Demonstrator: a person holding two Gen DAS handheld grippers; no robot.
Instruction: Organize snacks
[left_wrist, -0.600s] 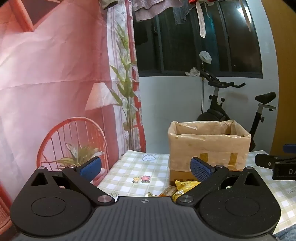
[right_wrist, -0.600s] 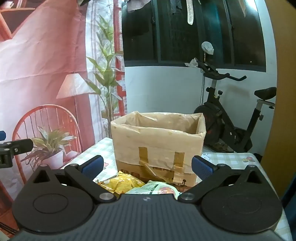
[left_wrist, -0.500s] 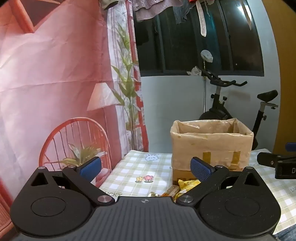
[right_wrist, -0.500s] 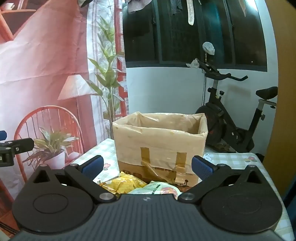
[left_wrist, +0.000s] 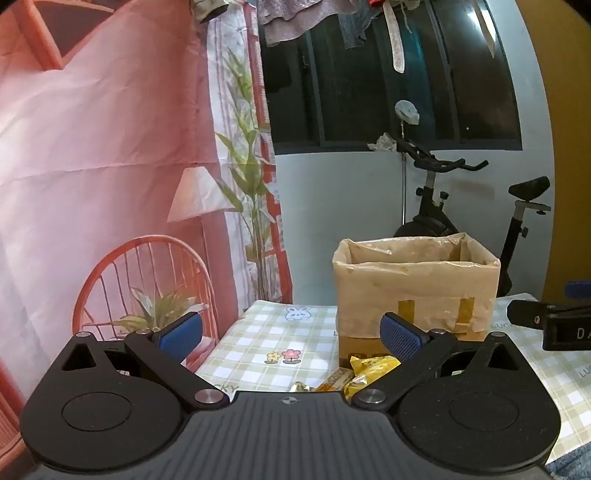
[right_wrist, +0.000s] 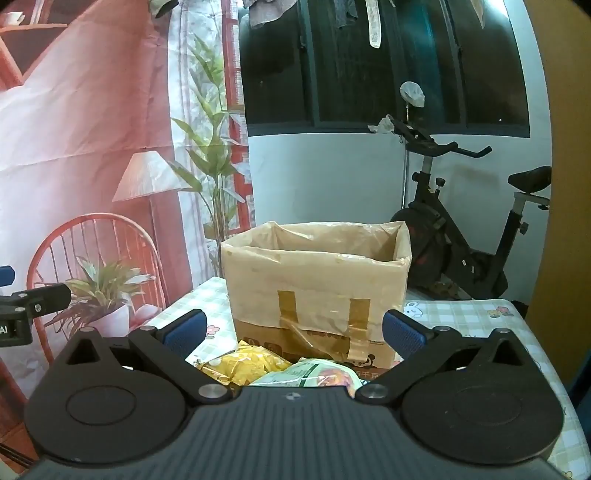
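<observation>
snacks lie closest to me on the checked surface, tucked just past my two grippers and right in front of the box. in the right wrist view a yellow snack bag sits left of a pale green snack packet, the two touching, both partly hidden by the gripper body. in the left wrist view the yellow snack bag shows again beside a small orange bar and a little gold-wrapped sweet.

my left gripper hangs above the near edge with its blue fingers spread wide and holding nothing. my right gripper is likewise spread, its fingers wide apart, nothing between them. each gripper's tip shows at the edge of the other's view.

behind the snacks stands the cardboard box, open at the top, lined with thin plastic and patched with brown tape.

farther off, an exercise bike stands on the right before a white wall, and a printed backdrop with a red chair hangs on the left.
</observation>
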